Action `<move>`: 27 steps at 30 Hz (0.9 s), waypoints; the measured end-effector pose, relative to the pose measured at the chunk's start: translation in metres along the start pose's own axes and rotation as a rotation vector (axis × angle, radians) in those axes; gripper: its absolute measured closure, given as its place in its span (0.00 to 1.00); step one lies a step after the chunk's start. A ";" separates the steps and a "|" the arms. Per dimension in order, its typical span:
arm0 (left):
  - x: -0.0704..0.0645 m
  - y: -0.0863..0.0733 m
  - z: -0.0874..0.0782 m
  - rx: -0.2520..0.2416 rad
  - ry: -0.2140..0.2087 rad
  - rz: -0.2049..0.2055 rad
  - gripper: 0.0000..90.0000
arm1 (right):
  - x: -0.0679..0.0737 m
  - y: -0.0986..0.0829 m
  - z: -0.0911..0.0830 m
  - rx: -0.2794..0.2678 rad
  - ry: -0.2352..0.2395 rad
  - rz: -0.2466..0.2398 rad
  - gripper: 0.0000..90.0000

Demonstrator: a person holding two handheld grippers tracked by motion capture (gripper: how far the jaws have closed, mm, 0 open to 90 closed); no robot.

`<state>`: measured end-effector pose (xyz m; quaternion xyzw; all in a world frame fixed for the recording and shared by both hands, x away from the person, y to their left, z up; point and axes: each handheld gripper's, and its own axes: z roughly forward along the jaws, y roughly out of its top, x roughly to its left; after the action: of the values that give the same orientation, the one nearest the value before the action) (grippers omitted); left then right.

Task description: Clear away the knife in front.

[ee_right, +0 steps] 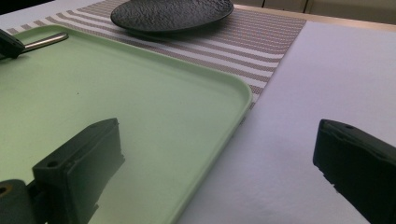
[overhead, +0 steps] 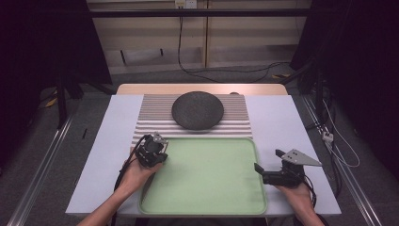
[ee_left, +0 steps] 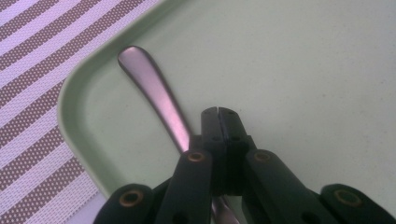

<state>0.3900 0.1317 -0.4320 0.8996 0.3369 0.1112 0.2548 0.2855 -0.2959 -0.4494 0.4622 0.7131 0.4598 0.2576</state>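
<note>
A pale green tray (overhead: 207, 139) lies at the near middle of the table. A metal utensil handle (ee_left: 149, 84) rests in its far left corner and also shows as the handle (ee_right: 46, 41) in the right gripper view. My left gripper (overhead: 158, 140) hovers over that corner with its jaws pressed together (ee_left: 218, 112). The handle runs along the left side of the jaws and passes under them, not between them. The utensil's other end is hidden. My right gripper (overhead: 268, 160) is open (ee_right: 217, 128) at the tray's right edge, one jaw over the tray and one over the white table.
A dark round plate (overhead: 197, 109) sits on a striped placemat (overhead: 150, 113) just beyond the tray. White table surface (overhead: 291, 122) extends right of the mat and tray. Cables trail on the floor behind the table.
</note>
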 end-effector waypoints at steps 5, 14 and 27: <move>0.003 -0.003 -0.002 0.001 0.006 -0.006 1.00 | 0.000 0.000 0.000 0.000 -0.002 -0.002 0.02; 0.008 -0.009 -0.006 0.003 0.011 -0.015 1.00 | 0.000 0.000 0.001 0.002 -0.003 -0.002 0.02; 0.013 -0.017 -0.008 -0.030 -0.020 -0.041 1.00 | 0.001 0.000 0.001 0.005 -0.004 0.001 0.02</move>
<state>0.3869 0.1545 -0.4339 0.8896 0.3510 0.1020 0.2738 0.2859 -0.2951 -0.4498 0.4642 0.7136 0.4572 0.2575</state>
